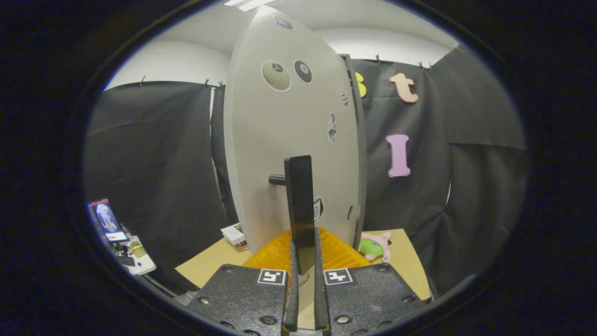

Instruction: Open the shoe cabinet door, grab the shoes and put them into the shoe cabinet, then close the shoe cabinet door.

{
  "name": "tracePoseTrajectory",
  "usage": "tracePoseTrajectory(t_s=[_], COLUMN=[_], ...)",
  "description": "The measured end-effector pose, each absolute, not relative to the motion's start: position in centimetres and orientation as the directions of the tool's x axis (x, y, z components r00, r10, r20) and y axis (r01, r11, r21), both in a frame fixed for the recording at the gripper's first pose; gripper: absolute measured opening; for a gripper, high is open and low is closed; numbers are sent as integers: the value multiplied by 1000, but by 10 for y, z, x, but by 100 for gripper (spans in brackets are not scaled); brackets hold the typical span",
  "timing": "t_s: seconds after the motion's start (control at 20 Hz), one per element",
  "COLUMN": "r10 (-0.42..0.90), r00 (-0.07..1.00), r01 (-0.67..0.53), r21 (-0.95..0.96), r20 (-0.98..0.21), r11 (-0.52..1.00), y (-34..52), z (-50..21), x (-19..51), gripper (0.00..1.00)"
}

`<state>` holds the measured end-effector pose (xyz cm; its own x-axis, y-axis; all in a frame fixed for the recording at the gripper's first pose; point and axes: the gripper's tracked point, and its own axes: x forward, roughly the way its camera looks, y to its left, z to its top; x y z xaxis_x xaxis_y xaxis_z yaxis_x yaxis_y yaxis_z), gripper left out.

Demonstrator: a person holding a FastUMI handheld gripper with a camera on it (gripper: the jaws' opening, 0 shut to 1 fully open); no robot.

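The shoe cabinet door (289, 140) is a tall pale grey panel with round stickers, standing right in front of me. Its black bar handle (299, 200) sticks out from the door on a short peg and runs down between my fingers. My gripper (303, 268) is shut on the lower end of that handle, both fingers (292, 280) pressing its sides. The dark edge of the cabinet body (358, 140) shows just right of the door.
An orange ribbed tray (336, 249) lies on the tan table (210, 266) at the door's foot. A green and pink plush toy (375, 246) sits to the right of it, a small box (234, 234) to the left. A device with a screen (109, 224) lies off to the far left.
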<state>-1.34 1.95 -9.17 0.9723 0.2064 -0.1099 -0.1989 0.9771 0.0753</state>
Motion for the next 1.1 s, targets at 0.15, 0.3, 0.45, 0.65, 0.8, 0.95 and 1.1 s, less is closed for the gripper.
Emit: tracePoseTrajectory(t_s=[0.15,0.3,0.45,0.65,0.8,0.95,1.1], r10=[184,80,54,39,61,16,-10], r00=[977,993,993,994,994,995,994], r01=[-178,-76,-45,-27,-49,-10,14], r21=[64,46,83,113,120,61,32], r20=[-106,-90,-107,-106,-96,-99,-108], r11=[982,996,996,993,992,998,999], y=[-21,-70,-99,-126,-121,-127,-131], z=[-95,-94,-96,-95,-96,-97,-106], x=[-37,-43,-38,-34,-34,-38,-44], gripper=[11,7,4,4,4,4,7])
